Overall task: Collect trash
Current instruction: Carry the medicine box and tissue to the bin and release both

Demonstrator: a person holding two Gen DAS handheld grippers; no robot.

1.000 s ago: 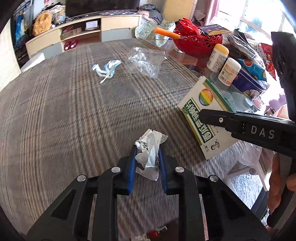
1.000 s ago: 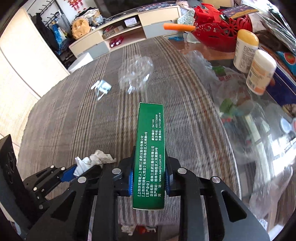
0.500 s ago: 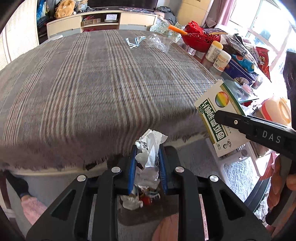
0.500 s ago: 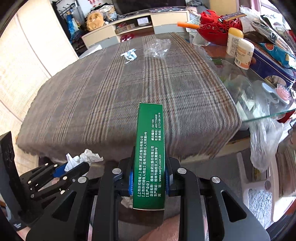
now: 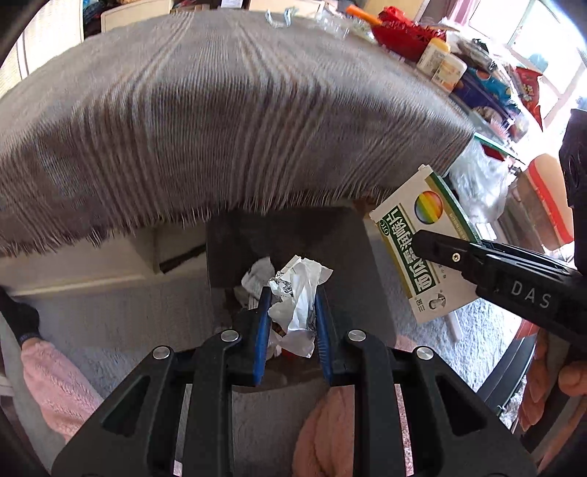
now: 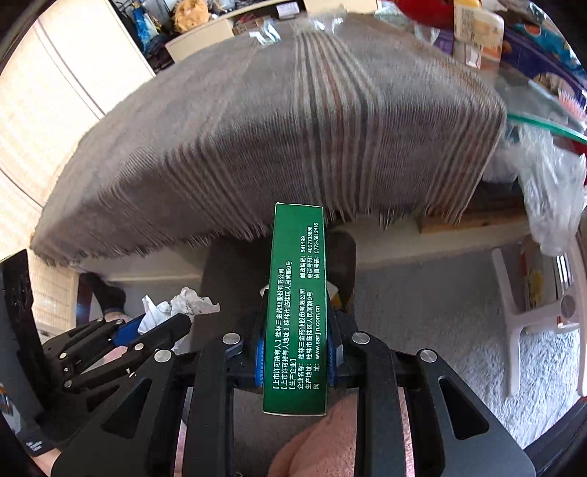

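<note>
My left gripper is shut on a crumpled white wrapper, which sticks up between the blue pads. It hangs over a dark grey bin on the floor below the table's fringed edge. More white scraps lie in the bin. My right gripper is shut on a green medicine box, held on edge above the same bin. In the left wrist view the box's white and green face shows at the right. The left gripper with its wrapper appears low left in the right wrist view.
A table with a grey plaid cloth fills the upper view; a red basket, bottles and packets crowd its far right end. A clear plastic bag hangs at the table's right. A white stool stands right. Pink-clad legs are near.
Both grippers have drawn back off the table top and sunk past its near edge, over the dark bin. Each keeps its hold: the left on the wrapper, the right on the box.
</note>
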